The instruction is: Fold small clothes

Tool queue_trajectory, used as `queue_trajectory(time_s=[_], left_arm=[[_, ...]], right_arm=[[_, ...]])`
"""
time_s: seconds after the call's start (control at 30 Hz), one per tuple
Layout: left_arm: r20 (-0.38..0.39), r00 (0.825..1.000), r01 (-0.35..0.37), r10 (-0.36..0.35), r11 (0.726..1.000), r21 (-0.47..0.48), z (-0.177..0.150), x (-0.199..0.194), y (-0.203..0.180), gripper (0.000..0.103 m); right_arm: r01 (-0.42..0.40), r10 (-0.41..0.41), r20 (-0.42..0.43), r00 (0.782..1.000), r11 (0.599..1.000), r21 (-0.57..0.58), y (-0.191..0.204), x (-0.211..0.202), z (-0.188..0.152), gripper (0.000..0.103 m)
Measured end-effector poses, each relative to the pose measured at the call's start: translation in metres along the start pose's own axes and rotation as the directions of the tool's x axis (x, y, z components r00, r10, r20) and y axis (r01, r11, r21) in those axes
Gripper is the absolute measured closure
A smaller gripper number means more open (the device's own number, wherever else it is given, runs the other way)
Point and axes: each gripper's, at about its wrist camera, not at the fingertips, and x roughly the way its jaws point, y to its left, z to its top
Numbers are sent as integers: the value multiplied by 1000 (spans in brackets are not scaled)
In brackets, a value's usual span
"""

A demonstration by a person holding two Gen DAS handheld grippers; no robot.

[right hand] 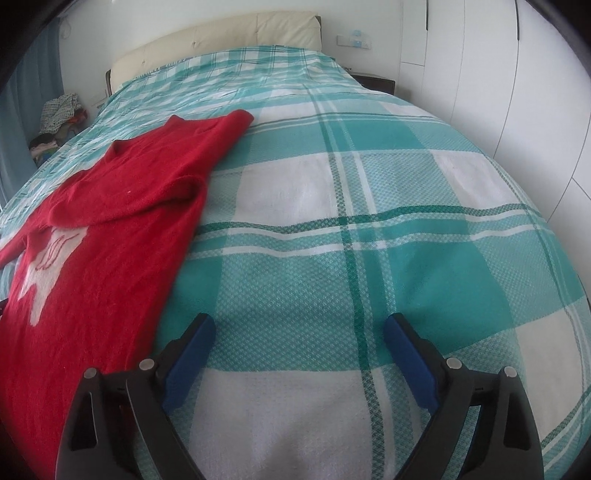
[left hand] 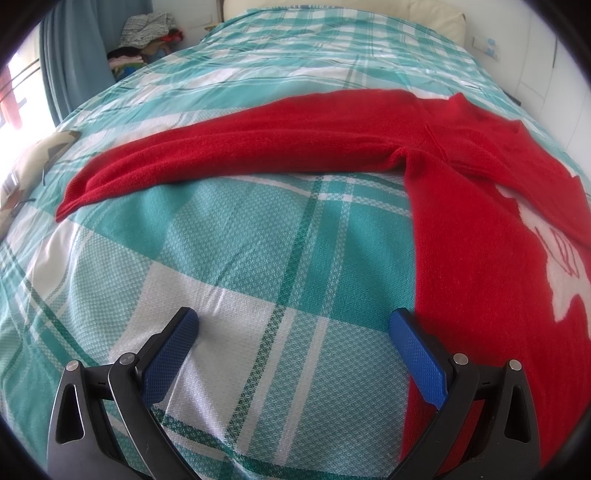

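A red knitted sweater (left hand: 480, 236) with a white motif lies flat on the bed. In the left wrist view one long sleeve (left hand: 229, 151) stretches out to the left. In the right wrist view the other sleeve (right hand: 147, 184) is folded back over the sweater's body (right hand: 92, 295). My left gripper (left hand: 295, 321) is open just above the cover, its right finger at the sweater's side edge, nothing between the pads. My right gripper (right hand: 299, 325) is open too, over bare cover just right of the sweater's other side edge.
The bed carries a teal and white checked cover (right hand: 369, 221). A cream headboard (right hand: 221, 40) is at the far end, white cupboards (right hand: 517, 92) to the right. A heap of clothes (left hand: 147, 33) sits beside the bed by a blue curtain. A beige patterned item (left hand: 33, 166) lies at the left edge.
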Motion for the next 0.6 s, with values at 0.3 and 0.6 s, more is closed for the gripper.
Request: queue_trajectory(time_s=[0.3, 0.6], left_arm=[[3, 1000, -6, 6, 1000, 3, 0, 0, -1, 0], [3, 1000, -6, 6, 1000, 3, -1, 0, -1, 0]], right_arm=[[12, -12, -3, 1000, 1000, -12, 2, 2, -1, 7], [12, -12, -3, 1000, 1000, -12, 2, 2, -1, 6]])
